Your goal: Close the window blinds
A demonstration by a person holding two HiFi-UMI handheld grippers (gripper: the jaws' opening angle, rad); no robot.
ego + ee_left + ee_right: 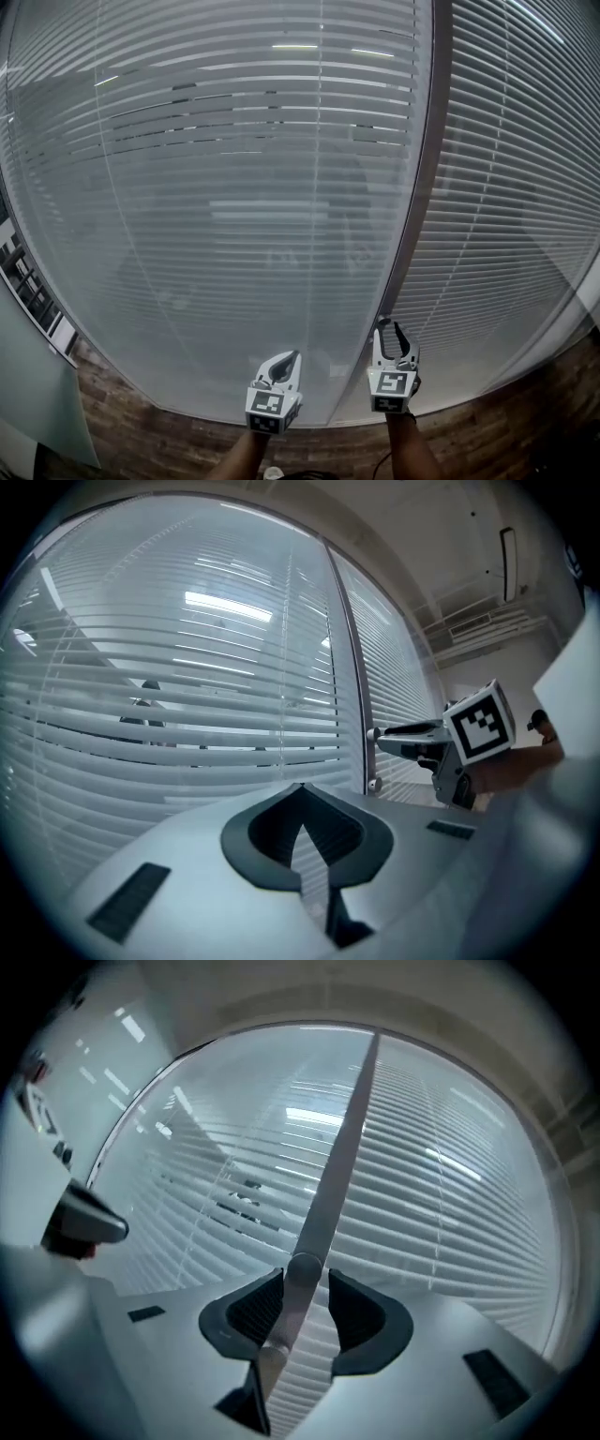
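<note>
Two panels of white slatted blinds fill the head view, a wide left one (216, 187) and a right one (506, 187). A few slats high on the left panel show dark slits. Between the panels a long grey tilt wand (412, 169) hangs down. My right gripper (392, 330) is at its lower end. In the right gripper view the wand (337, 1166) runs between the two pads, and the right gripper (305, 1288) is shut on it. My left gripper (289, 360) is held a little lower left, near the left panel, shut with nothing in it (300, 789).
A brown wood-look strip (141, 431) runs below the bottom rail of the blinds. A pale panel (28, 412) stands at the far left. The left gripper view shows the right gripper (380, 733) against the wand, and ceiling ducts (478, 621) high on the right.
</note>
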